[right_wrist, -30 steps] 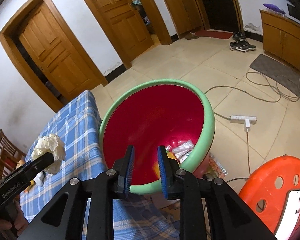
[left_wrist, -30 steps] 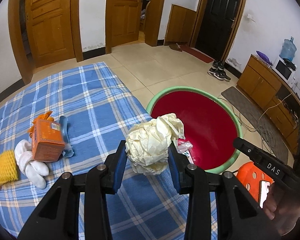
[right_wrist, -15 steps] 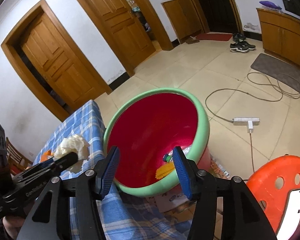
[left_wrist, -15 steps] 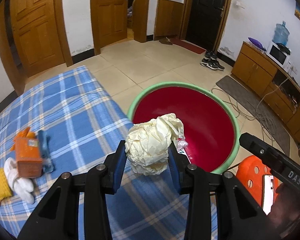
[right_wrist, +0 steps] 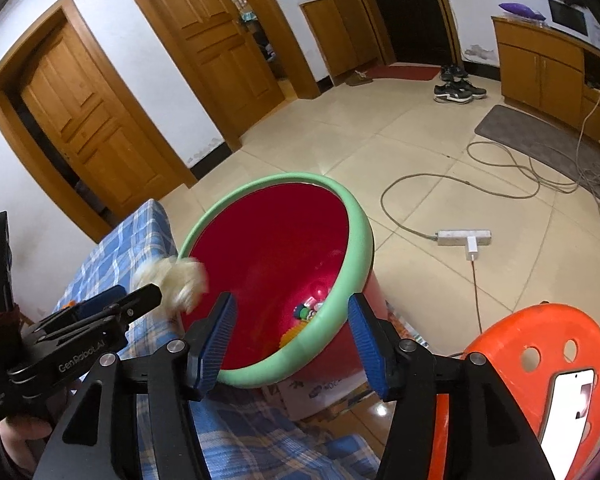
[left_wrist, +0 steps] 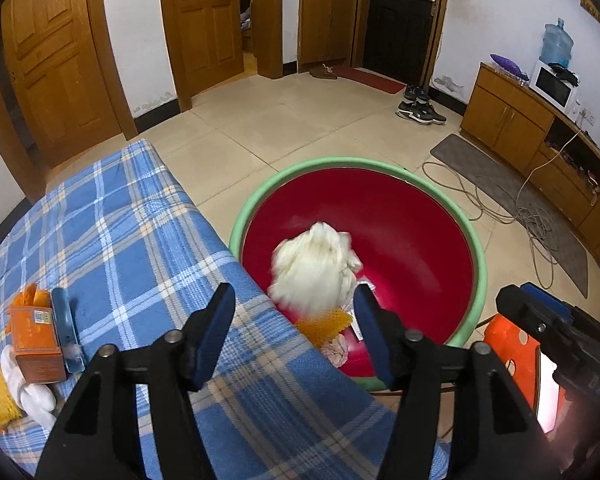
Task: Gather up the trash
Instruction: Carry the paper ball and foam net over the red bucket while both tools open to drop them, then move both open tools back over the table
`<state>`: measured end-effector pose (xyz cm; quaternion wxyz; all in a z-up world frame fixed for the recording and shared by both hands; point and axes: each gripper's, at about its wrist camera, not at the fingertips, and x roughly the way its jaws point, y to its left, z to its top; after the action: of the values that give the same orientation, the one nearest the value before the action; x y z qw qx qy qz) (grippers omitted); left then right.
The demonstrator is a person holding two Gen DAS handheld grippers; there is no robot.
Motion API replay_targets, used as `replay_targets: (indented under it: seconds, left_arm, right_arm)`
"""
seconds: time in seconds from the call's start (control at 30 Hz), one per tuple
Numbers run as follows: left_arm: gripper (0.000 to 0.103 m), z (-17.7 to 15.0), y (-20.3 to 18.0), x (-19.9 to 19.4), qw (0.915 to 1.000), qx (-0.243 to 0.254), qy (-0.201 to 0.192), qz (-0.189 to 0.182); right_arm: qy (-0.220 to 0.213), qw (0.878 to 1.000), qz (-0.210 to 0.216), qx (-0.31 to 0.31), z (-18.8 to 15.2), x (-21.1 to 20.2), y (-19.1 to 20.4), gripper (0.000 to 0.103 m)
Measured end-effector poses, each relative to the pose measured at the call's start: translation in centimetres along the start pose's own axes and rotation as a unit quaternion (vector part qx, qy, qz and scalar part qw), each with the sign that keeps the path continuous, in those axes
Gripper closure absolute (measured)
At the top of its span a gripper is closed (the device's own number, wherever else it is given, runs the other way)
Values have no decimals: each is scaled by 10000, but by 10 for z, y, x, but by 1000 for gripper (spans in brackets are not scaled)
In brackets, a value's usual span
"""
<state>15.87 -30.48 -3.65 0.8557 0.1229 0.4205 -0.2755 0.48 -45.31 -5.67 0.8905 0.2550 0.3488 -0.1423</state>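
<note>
Left wrist view: left gripper (left_wrist: 294, 316) stood with jaws spread wide, empty, the crumpled paper wad (left_wrist: 314, 266) blurred and loose over the red bin (left_wrist: 476, 256), presumably released there so it would land among the trash inside. Right gripper (right_wrist: 290, 330) also gaped empty, near the bin's rim.

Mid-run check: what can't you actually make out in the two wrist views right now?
- Paper wad: motion-blurred in both views; in air or touching the bin, unclear.
- Trash at the bin bottom: too small, half hidden by the rim.
- Items beside the orange box: cut off by the left wrist view's edge.
</note>
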Motion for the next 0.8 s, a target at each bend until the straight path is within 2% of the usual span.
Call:
replay_targets:
  seconds: [0.23,0.33,0.43,0.8]
  left_arm:
    - [41,-7,4,-11,9999,-146,16,-44]
    - [38,-11,9,-22,9997,-251,-39,-53]
    - [37,-17,16,-32,9993,-368,-99,-41]
    - [36,-38,67,-62,9954,-910,-211,198]
  right_arm:
    - [28,10000,-5,-46,0,-5,5,43]
    - [4,10000,6,-86,1,-10,9,36]
    - [-62,9999,25,-150,-1,-17,14,35]
    - [-22,9991,280,-308,-5,-20,44,30]
